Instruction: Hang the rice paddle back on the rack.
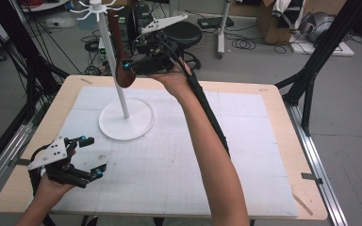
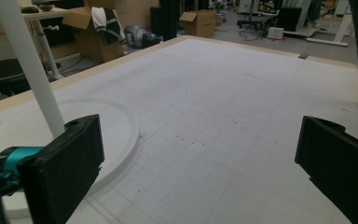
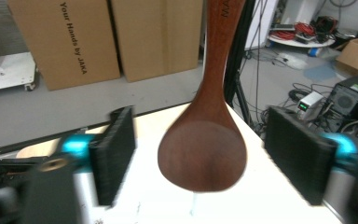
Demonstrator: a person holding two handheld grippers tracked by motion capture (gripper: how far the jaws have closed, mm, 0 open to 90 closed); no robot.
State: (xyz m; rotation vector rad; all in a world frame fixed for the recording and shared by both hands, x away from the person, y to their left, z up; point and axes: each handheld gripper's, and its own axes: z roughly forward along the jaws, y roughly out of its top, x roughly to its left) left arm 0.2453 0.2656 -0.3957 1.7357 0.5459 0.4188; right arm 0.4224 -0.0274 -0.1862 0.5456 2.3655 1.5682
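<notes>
A dark wooden spoon hangs bowl-down beside the pole of a white hook stand, its handle reaching up to the hooks at the top. My right gripper is raised at the far side of the table, level with the spoon. In the right gripper view the spoon's bowl sits between the two pads with a gap on each side, so the right gripper is open. My left gripper rests low near the front left of the white mat, open and holding nothing. In the left gripper view the left gripper faces bare mat, with the stand's pole at its left.
The stand's round white base sits on the back left of the mat. The right gripper's black cable runs along the forearm. Behind the table are a black stool, cardboard boxes and black frame legs.
</notes>
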